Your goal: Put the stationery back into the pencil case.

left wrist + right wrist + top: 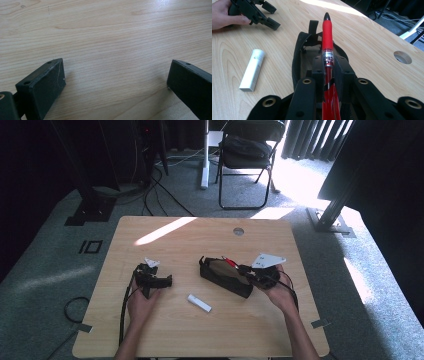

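A red pen (327, 40) with a black tip is clamped between the jaws of my right gripper (328, 62), pointing away over an open black pouch (298, 60). In the high view the right gripper (250, 270) sits at the right end of the black pouch (222, 276), with the red pen (231, 262) above it. My left gripper (162, 281) rests on the table at the left, held in a hand. Its jaws stand wide apart over bare wood (115, 75), with nothing between them.
A small white stick-shaped case (199, 303) lies on the wooden table (200, 235) between the two hands, also in the right gripper view as a white case (253, 70). A round cable hole (238, 231) is near the far edge. A folding chair (247, 155) stands beyond the table.
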`<state>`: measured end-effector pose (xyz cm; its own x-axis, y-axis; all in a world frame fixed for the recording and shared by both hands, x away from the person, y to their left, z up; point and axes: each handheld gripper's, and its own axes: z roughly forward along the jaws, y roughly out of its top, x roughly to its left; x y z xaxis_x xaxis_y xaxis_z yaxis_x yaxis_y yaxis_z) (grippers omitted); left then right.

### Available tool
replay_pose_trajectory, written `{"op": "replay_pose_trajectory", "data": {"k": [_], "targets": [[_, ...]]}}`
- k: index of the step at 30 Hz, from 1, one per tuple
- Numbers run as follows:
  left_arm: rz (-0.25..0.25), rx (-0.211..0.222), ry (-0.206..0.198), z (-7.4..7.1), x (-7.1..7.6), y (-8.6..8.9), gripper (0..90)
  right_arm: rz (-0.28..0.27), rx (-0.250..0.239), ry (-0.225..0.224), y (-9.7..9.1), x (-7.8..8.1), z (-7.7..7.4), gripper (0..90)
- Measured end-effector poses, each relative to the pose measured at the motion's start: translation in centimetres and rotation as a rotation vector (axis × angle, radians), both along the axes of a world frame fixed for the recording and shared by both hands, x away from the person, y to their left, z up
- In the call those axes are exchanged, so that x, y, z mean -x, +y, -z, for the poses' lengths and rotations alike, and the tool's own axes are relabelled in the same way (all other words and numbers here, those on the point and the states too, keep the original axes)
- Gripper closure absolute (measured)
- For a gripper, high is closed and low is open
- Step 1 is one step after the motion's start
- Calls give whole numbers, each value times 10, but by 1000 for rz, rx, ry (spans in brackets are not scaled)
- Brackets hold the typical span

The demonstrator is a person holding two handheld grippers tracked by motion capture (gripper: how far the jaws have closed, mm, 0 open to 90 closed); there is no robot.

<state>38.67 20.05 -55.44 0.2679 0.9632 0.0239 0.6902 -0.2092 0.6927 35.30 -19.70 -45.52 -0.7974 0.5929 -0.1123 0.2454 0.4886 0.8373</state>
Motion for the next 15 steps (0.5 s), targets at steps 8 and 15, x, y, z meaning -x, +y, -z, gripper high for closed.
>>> {"op": "replay_pose_trajectory", "data": {"k": [8,15], "targets": [[0,0,0,0,0,0,20,1,-2,9,1,-3,2,797],[0,0,0,0,0,0,20,1,-5,12,3,-6,3,797]]}}
